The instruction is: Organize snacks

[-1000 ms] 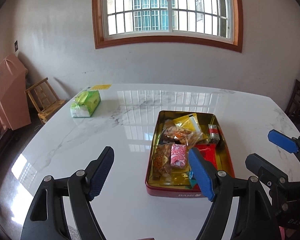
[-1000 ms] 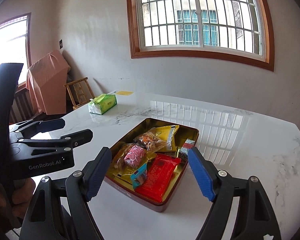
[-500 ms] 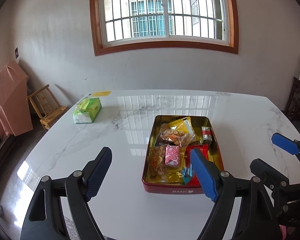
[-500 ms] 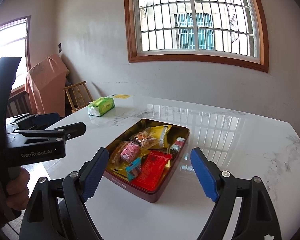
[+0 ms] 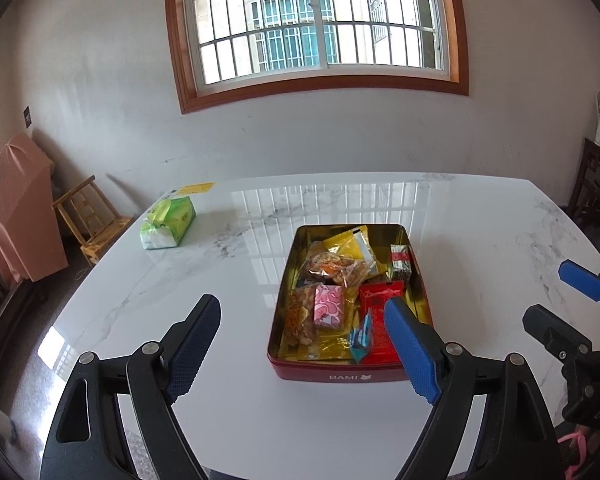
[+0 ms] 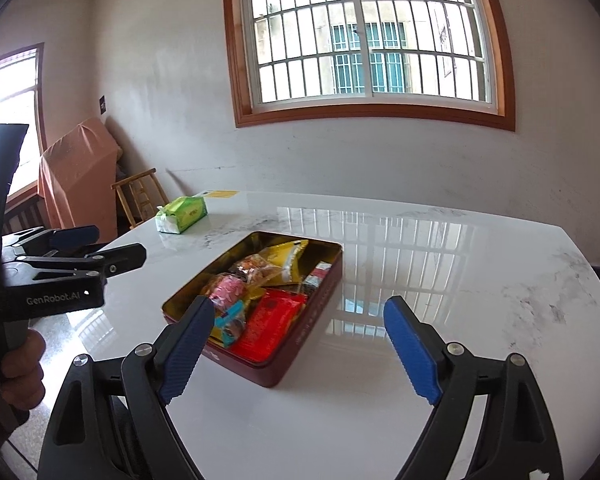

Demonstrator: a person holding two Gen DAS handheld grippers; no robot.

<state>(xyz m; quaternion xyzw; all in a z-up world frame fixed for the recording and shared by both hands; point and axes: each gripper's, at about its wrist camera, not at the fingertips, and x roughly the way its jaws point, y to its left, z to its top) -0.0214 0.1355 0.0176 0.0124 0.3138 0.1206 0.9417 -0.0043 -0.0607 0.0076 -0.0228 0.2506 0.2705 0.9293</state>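
Both hand-held grippers, left [image 5: 302, 348] and right [image 6: 296, 350], have backed off the snack tin [image 5: 342, 376], mine opening empty; I judge packing finished, lid next.

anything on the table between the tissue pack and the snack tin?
No. Between the tissue pack and the snack tin only bare marble table shows, in both wrist views.
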